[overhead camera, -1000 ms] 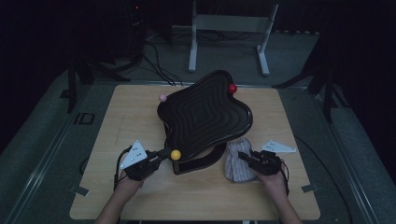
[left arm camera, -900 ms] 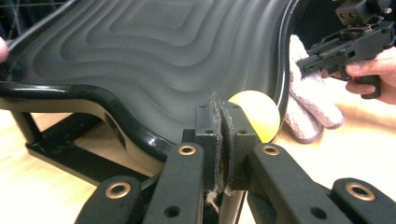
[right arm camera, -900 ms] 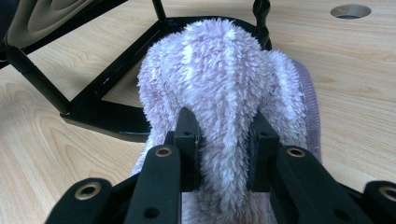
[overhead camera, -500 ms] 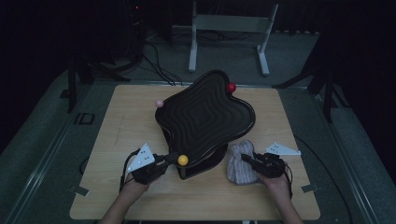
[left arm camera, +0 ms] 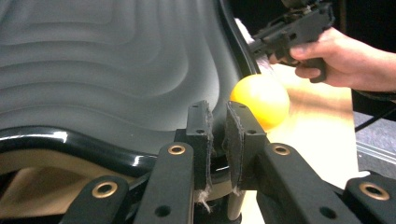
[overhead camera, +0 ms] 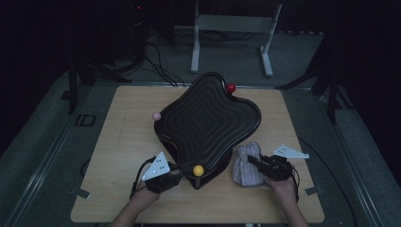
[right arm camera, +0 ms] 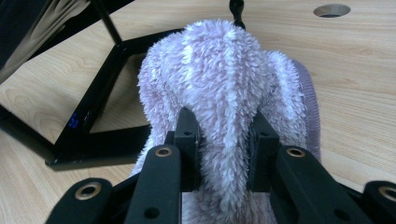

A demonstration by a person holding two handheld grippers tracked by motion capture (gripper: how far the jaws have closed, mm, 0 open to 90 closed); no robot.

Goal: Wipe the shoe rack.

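High view: left gripper (overhead camera: 177, 173) pinches the wavy black tray's (overhead camera: 208, 118) near rim beside the yellow ball (overhead camera: 198, 170); keep hold steady.
Left gripper view: jaws nearly together on the rim.
Right gripper view: right gripper (right arm camera: 223, 154) clamps the fluffy cloth (right arm camera: 224, 79); wipe gently.

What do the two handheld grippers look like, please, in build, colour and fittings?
Both the left gripper and right gripper are black, with brass-coloured rivets along the linkages and frayed grey pads inside the jaws. Each carries a pale three-cornered plate on top and trails a black cable.
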